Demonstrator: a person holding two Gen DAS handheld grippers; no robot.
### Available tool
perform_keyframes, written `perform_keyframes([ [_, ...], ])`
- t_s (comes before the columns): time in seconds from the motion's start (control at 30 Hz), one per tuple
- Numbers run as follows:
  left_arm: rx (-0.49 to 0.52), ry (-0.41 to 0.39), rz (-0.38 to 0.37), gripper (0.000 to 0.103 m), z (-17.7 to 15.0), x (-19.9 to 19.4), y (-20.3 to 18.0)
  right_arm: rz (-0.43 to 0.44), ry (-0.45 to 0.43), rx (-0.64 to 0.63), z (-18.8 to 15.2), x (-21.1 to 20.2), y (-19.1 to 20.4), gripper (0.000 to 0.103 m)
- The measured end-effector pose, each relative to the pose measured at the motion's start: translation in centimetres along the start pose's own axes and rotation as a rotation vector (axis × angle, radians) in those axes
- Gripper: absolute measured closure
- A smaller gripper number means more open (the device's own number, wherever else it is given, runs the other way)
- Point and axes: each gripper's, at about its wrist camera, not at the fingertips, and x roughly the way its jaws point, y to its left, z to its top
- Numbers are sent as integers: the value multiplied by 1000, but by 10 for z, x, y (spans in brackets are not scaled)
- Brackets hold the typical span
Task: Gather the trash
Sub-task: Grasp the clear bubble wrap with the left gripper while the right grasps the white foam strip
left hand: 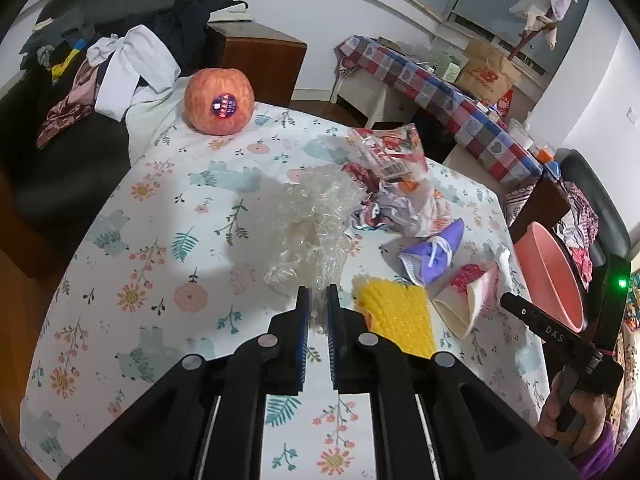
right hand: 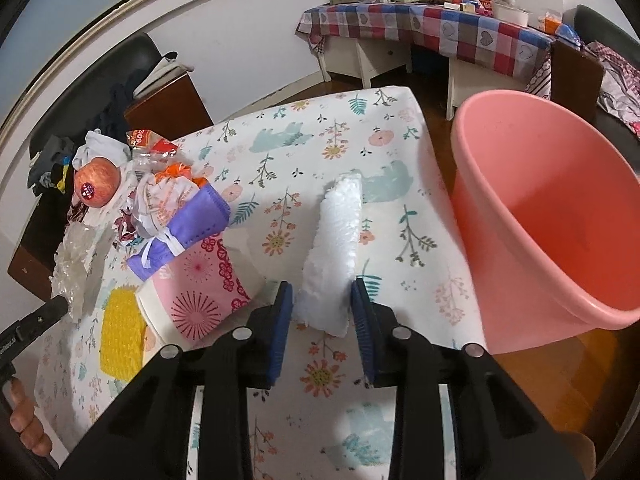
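My left gripper (left hand: 318,294) is pinched on the near edge of the crumpled clear plastic (left hand: 316,220), whose outline blurs into the floral tablecloth (left hand: 160,240). My right gripper (right hand: 322,300) has the white tissue (right hand: 334,256) between its pads; whether they press it I cannot tell. At its 2 o'clock stands the pink bucket (right hand: 540,208), cut off by the frame edge. At 10 o'clock a paper cup (right hand: 200,288), yellow mesh (right hand: 120,332) and purple mask (right hand: 188,232) lie clustered; the apple (right hand: 97,185) sits beyond, partly hidden by wrappers (right hand: 164,196).
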Motion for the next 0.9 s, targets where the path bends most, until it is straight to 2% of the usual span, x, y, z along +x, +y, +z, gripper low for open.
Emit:
perform_keyframes([
  [0.5, 51, -38, -43, 95, -6, -20, -33, 88, -86, -26, -22, -58, 7, 72],
  [0.9, 125, -70, -92, 95, -8, -30, -89, 89, -175, -33, -23, -90, -3, 72],
])
